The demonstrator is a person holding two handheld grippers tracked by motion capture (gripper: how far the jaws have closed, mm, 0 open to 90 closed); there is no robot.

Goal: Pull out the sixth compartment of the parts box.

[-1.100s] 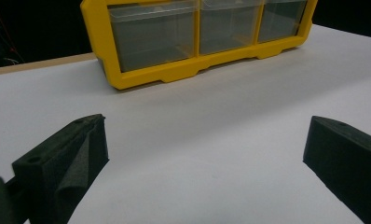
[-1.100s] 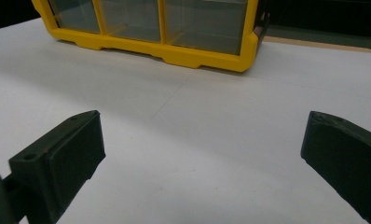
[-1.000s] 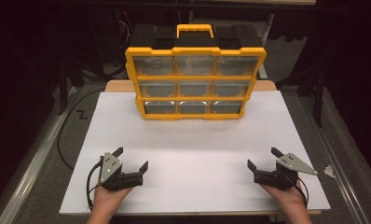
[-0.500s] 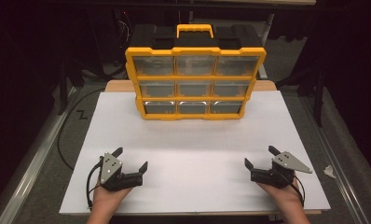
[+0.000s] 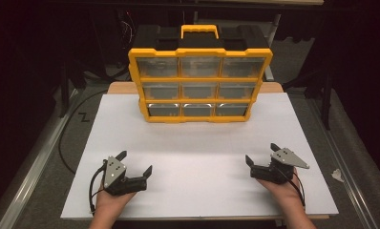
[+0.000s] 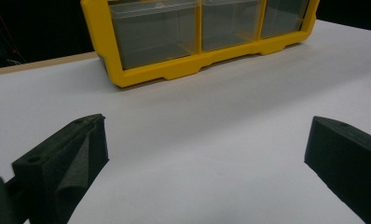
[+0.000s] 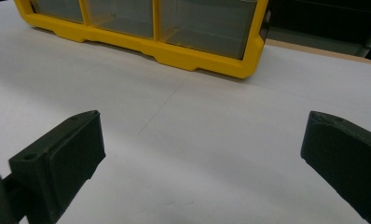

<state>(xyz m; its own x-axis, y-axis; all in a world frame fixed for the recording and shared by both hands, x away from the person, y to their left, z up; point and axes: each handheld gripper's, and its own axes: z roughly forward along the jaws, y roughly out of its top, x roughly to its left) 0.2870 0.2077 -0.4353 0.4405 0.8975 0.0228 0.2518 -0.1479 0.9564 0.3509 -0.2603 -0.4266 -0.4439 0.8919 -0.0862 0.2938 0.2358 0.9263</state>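
1. While nothing is gripped, the left gripper and right gripper rest wide open near the table's front edge.
2. Well beyond them, the yellow drawer organizer stands upright at the far edge, drawers facing the person, likely for reach.

White board bare between grippers; yellow organizer blocks far edge.

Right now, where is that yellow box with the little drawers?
In the high view the yellow box stands upright at the far middle of the white table, well beyond both grippers.
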